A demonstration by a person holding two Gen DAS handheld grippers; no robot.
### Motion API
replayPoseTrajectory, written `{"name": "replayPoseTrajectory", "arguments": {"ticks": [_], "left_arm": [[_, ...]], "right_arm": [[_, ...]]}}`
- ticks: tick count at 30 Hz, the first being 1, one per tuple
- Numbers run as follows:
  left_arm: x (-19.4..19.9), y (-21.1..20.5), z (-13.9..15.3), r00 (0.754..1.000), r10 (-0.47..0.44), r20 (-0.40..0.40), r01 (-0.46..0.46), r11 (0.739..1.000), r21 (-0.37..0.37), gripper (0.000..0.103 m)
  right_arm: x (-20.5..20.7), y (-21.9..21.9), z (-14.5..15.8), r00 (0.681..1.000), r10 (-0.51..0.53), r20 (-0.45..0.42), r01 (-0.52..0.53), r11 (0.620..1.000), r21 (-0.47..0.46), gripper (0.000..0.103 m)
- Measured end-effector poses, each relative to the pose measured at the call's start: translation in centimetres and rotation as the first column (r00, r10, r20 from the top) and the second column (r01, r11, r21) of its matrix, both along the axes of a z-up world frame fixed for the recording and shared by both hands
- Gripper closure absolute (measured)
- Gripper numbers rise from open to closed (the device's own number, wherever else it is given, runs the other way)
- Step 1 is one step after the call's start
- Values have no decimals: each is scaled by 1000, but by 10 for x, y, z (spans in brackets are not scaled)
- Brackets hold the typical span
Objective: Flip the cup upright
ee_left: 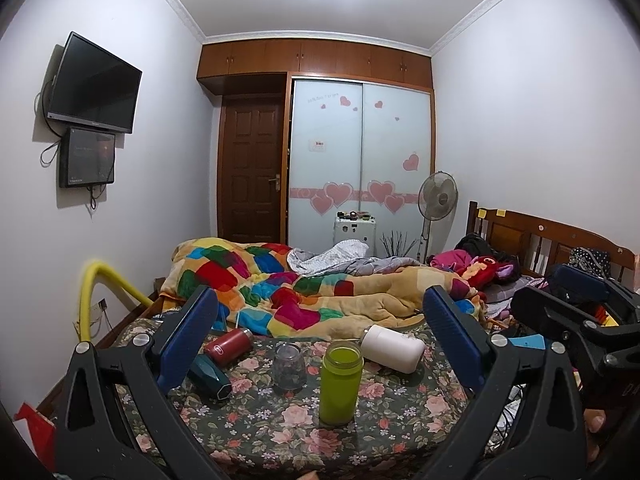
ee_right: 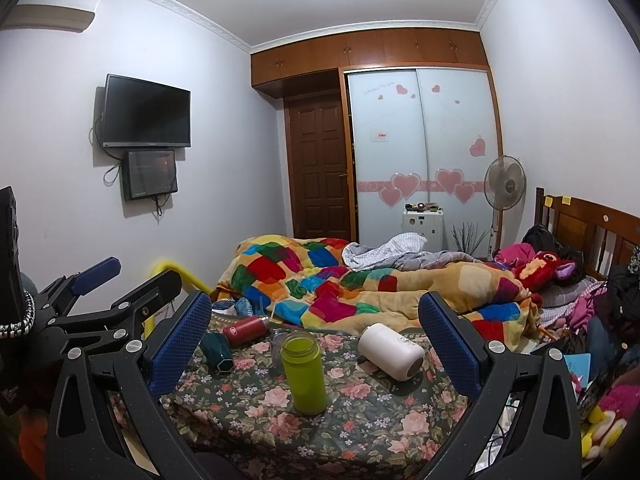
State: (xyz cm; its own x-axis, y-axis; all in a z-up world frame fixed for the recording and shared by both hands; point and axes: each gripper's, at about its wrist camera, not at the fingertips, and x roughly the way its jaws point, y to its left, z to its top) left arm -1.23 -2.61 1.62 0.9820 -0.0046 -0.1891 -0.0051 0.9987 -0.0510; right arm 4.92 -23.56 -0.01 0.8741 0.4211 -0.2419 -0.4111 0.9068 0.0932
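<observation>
Several cups sit on a floral cloth [ee_left: 400, 408] on the bed. A green cup [ee_left: 341, 384] stands upright with its mouth up; it also shows in the right wrist view [ee_right: 304, 372]. A clear glass [ee_left: 289, 366] stands mouth down behind it, mostly hidden in the right wrist view [ee_right: 277, 344]. A white cup [ee_left: 394, 348] [ee_right: 391, 351], a red bottle [ee_left: 228, 345] [ee_right: 245, 329] and a dark teal cup [ee_left: 210, 376] [ee_right: 217, 351] lie on their sides. My left gripper [ee_left: 320, 348] and right gripper [ee_right: 314, 344] are both open and empty, held short of the cups.
A patchwork blanket [ee_left: 304, 292] is heaped behind the cloth. Clothes and toys [ee_right: 560, 280] pile at the right by the wooden headboard [ee_left: 552, 240]. A yellow rail [ee_left: 100, 292] stands at the left. The right gripper shows at the right edge of the left wrist view [ee_left: 568, 300].
</observation>
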Motion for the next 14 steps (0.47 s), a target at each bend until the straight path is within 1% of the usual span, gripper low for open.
{"name": "replayPoseTrajectory", "arguments": {"ticks": [6,14], "left_arm": [[3,2,-3,999,-28,-18,28,999,-26,0],[6,12,-9,1000,-19,-22,18,999,-43,0]], "right_arm": [[0,1,0,1000,2,-3,-2,1000,-6,0],[6,5,-3,1000,5,-19,-6,1000,-25,0]]}}
